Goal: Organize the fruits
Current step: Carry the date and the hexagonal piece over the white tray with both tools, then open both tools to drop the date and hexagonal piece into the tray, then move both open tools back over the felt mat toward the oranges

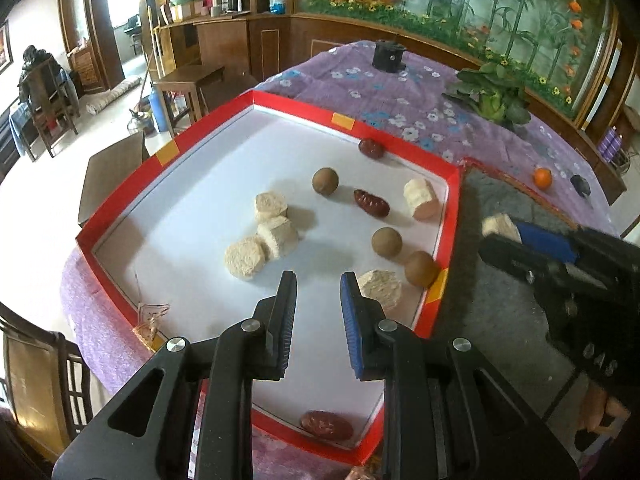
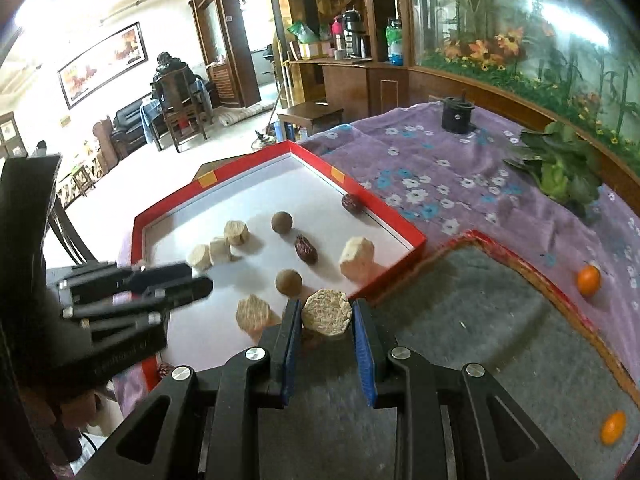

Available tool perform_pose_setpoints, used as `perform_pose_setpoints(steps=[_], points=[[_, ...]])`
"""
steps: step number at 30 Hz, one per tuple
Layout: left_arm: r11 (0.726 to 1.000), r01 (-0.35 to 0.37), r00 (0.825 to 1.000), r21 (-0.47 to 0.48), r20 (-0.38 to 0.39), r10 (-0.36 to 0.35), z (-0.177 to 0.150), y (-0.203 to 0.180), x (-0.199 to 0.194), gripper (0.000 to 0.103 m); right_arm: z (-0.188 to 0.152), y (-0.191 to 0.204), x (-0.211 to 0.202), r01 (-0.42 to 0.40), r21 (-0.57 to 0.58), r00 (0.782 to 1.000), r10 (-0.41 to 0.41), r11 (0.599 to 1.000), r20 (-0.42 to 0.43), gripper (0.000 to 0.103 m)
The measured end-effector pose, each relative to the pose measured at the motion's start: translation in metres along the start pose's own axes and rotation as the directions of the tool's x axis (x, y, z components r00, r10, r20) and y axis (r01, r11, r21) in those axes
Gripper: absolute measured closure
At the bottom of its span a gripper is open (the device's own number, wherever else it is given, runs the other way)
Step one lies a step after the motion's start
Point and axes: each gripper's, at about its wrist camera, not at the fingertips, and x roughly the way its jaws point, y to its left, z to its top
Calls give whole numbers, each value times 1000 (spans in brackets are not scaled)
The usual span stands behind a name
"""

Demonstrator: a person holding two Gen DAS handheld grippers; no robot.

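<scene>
right gripper (image 2: 326, 318) clamps a pale, fibrous, many-sided cane chunk (image 2: 327, 316) between its blue ribbed pads, jaws closed to the chunk's width; it sits over the near corner where the red tray (image 2: 416, 240) meets the grey mat (image 2: 500, 320). left gripper (image 1: 318, 286) has jaws part open w/ nothing between them, over the tray's white floor nr the front.

tray: shallow cardboard, red rim (image 1: 164, 152) w/ orange tape patches, smooth white inside. contents, left wrist view: three rough beige cane chunks clustered touching (image 1: 262, 236), one chunk (image 1: 380, 286) just beside the left gripper's blue pad, one larger smooth-sided chunk (image 1: 420, 198) nr the right wall. three round matte brown longans (image 1: 325, 180) (image 1: 386, 242) (image 1: 420, 268), last one against the right rim. wrinkled dark red dates: one at the far wall (image 1: 370, 147), one mid-tray (image 1: 371, 202), one at the near rim (image 1: 326, 426).

mat: grey felt-like, woven brown edge. two glossy orange kumquats: one on the mat (image 2: 612, 427), one on the purple floral cloth (image 2: 588, 279) just outside the mat edge. leafy greens (image 2: 560, 164) and a black cylinder (image 2: 458, 114) stand well apart at the cloth's far side.

open room: tray's far-left half is bare; most of the mat is bare.
</scene>
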Motion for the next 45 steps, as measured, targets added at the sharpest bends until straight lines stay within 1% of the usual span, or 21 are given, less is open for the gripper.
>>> perform_pose_setpoints(steps=[4, 7, 10, 17, 18, 19, 21, 22, 23, 24, 26, 30, 36, 42, 45], points=[[1000, 0, 1000, -13, -16, 0, -1, 11, 6, 81, 13, 5, 17, -36, 0, 999, 36, 999, -11, 79], [999, 16, 999, -37, -28, -17, 0, 20, 10, 81, 22, 14, 31, -42, -25, 999, 41, 999, -23, 79], [999, 9, 999, -38, -33, -10, -1, 25, 13, 81, 31, 19, 48, -53, -35, 998, 52, 998, -41, 79], [999, 20, 998, -44, -62, -23, -4, 28, 19, 81, 39, 36, 81, -76, -88, 993, 67, 993, -96, 79], [999, 9, 998, -41, -67, -11, -4, 27, 21, 81, 39, 36, 85, -78, -85, 992, 69, 993, -104, 79], [999, -5, 998, -37, -70, 2, -5, 27, 21, 80, 38, 35, 88, -82, -79, 991, 73, 993, -110, 79], [999, -24, 997, -23, -70, 22, -6, 25, 23, 71, 36, 34, 90, -94, -64, 990, 86, 994, -111, 79], [999, -27, 998, -20, -64, 26, -6, 25, 22, 62, 36, 32, 91, -93, -59, 990, 86, 994, -111, 78], [999, -29, 998, -20, -56, 28, -6, 25, 21, 57, 35, 32, 90, -93, -55, 990, 87, 994, -110, 75], [999, -31, 998, -21, -48, 30, -6, 24, 20, 56, 36, 31, 88, -100, -51, 990, 94, 994, -107, 71], [999, -35, 999, -19, -41, 34, -5, 23, 19, 56, 36, 29, 83, -112, -39, 990, 108, 993, -96, 66], [998, -69, 997, 6, -24, 69, -4, 17, 17, 56, 33, 28, 65, -99, -35, 993, 97, 994, -68, 65], [997, -69, 998, 26, -5, 69, -3, 3, 11, 56, 20, 13, 31, -62, -5, 998, 62, 998, -23, 60], [998, -32, 999, 62, 12, 32, 0, -25, 4, 56, -9, -18, -6, -6, 53, 1000, 6, 999, -2, 58], [997, 4, 1000, 78, 4, -4, 2, -44, 3, 56, -27, -38, -25, 44, 96, 999, -45, 994, 4, 57]])
